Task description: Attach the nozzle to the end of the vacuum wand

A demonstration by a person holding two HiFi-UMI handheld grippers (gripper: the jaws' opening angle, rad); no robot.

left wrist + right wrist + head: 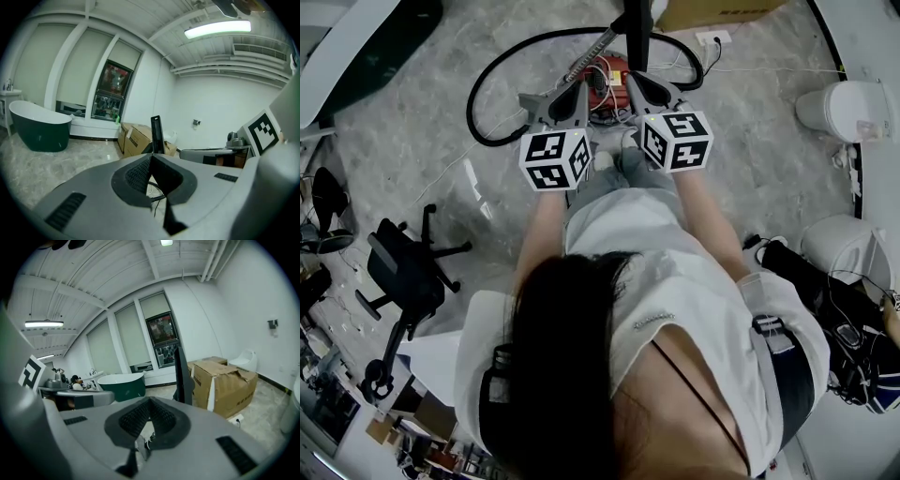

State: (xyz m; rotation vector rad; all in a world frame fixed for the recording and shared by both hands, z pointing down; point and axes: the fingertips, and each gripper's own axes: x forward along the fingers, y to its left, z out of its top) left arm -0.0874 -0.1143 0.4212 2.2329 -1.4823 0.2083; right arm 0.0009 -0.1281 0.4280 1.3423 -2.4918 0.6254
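Note:
A red vacuum cleaner (602, 73) sits on the marble floor just beyond both grippers, with its black hose (492, 80) looping to the left. A black upright piece, apparently the wand (635, 30), stands behind it; it also shows as the wand (157, 134) in the left gripper view and as the wand (183, 376) in the right gripper view. I cannot pick out the nozzle. My left gripper (580, 96) and right gripper (631, 86) are held side by side above the vacuum, apart from it. Each is shut with nothing between the jaws, as seen for the left gripper (151, 157) and the right gripper (149, 402).
A black office chair (405, 272) stands at the left of the person. White toilets (842, 109) sit at the right. A dark green bathtub (40, 129) and cardboard boxes (225, 380) line the far wall. A power strip (712, 38) lies near the hose.

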